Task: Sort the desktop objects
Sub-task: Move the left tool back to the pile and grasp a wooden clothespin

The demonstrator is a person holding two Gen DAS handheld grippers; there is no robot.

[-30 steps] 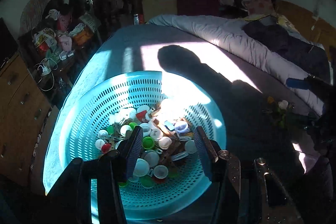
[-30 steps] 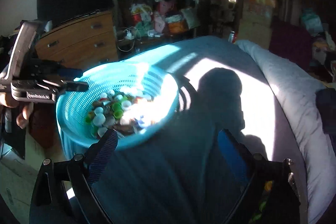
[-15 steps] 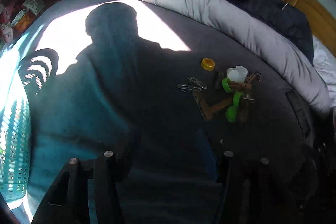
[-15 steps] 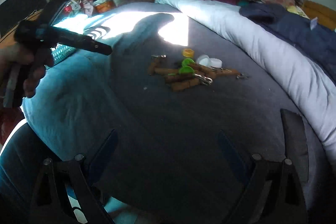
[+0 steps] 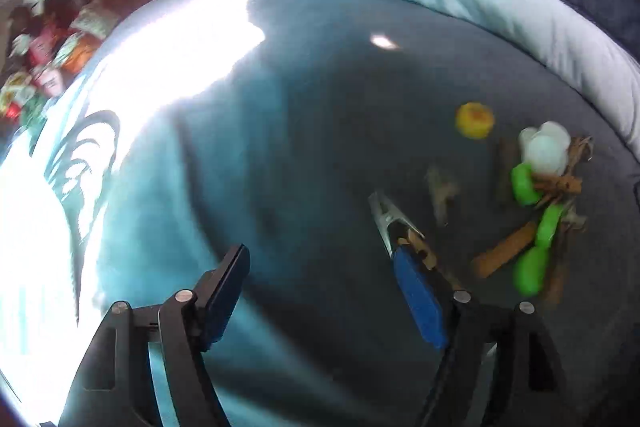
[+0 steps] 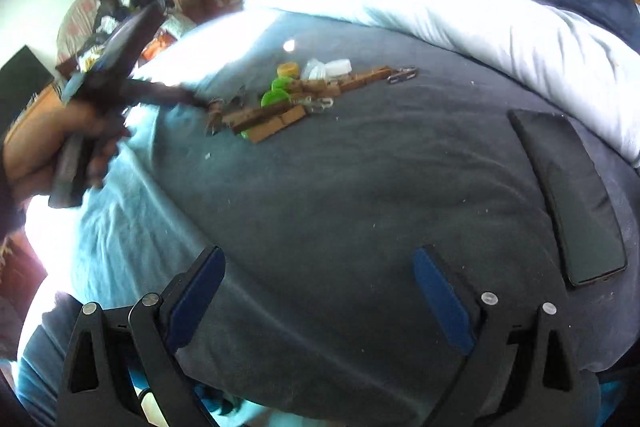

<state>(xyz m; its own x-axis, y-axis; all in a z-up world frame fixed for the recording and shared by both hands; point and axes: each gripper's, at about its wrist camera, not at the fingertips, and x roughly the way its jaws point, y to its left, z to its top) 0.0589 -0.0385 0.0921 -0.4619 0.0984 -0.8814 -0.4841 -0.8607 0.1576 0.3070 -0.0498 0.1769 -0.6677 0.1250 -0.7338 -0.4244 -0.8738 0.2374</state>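
Hovering over a dark grey bedspread [image 6: 360, 187], two hand-held grippers close in on a small heap of clutter [image 6: 304, 95] that waits to be sorted. The heap serves as the landmark: wooden clothespins [image 6: 276, 125], green bottle caps [image 5: 528, 271], a yellow cap [image 5: 475, 120] on its far edge, white caps [image 5: 546, 147] beside that, and metal clips [image 6: 402, 75] at its right end as the right wrist view shows it. The items lie loose and jumbled together, probably tipped out so each can be picked out singly.

The left gripper [image 5: 320, 287], held in a hand [image 6: 52, 143], reaches in from the heap's left side; its jaws have just been opening and now stand wide. Nothing lies between them, though one metal clip [image 5: 390, 223] and a clothespin sit right at its right-hand finger [image 5: 418, 299], contact too blurred to judge. That widening looks like preparation for a first pick at the near edge of the heap.

The right gripper [image 6: 320, 295] hangs well short of the heap, jaws spread wide and empty over bare cloth. A dark phone [image 6: 572, 203] lies to the heap's near right, apart from it. A pale duvet [image 6: 460, 15] is rolled up beyond.
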